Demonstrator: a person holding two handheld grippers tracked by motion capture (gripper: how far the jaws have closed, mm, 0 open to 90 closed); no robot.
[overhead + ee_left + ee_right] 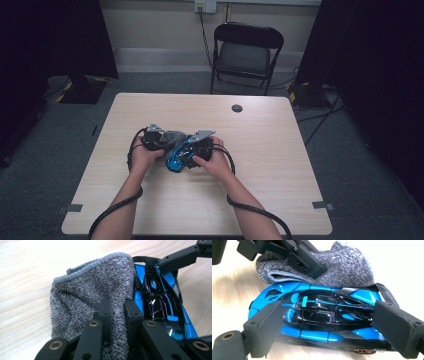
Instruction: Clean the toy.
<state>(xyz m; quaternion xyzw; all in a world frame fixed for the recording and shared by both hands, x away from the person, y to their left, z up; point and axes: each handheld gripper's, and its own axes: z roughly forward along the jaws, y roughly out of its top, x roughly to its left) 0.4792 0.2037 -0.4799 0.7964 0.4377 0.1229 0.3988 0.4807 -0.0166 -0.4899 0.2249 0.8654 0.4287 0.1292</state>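
1. The place looked like a lab or recording room, not a home.
2. A bare wooden table (280,150) stood on grey carpet (350,150).
3. Black curtains (380,60) hung at both sides.
4. An empty folding chair (246,52) faced a plain wall with a socket (205,6) and trailing cables (320,117).

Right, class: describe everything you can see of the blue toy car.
The toy car is glossy blue with black panels and a dark canopy, seemingly plastic or painted metal, with a bronze wheel showing. It lies on the wooden table, clamped end to end by the right tool. A grey terry cloth, pinched by the left tool, presses against its side.
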